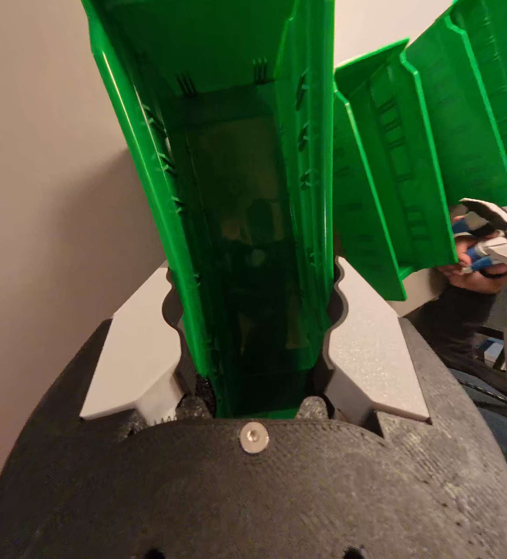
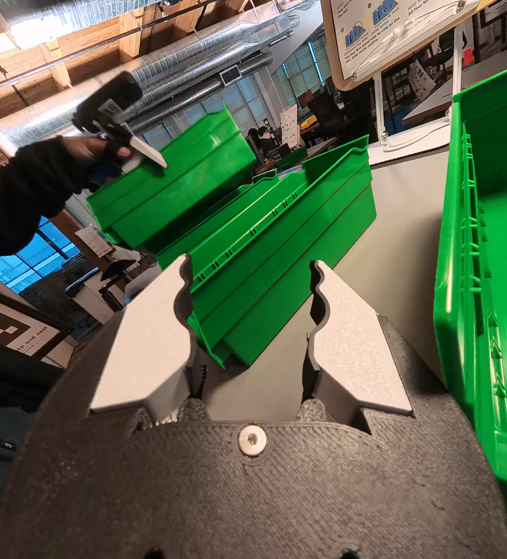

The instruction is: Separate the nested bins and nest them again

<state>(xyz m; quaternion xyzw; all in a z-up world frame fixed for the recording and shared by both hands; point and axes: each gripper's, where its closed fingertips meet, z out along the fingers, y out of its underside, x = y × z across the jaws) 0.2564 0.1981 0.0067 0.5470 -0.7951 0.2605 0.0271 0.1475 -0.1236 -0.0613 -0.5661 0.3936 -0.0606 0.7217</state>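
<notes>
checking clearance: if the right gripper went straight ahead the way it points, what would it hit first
Most likely the end of the nested green bins on the table, lying between the right gripper's open fingers. Depth is unclear; the large green bin sits off to the right.

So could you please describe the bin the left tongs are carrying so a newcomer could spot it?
Start from the grey table with the green bins. Left of the nested pair resting there, one green bin is tilted in mid-air. It alone is off the table, its wall clamped in the left tongs.
</notes>
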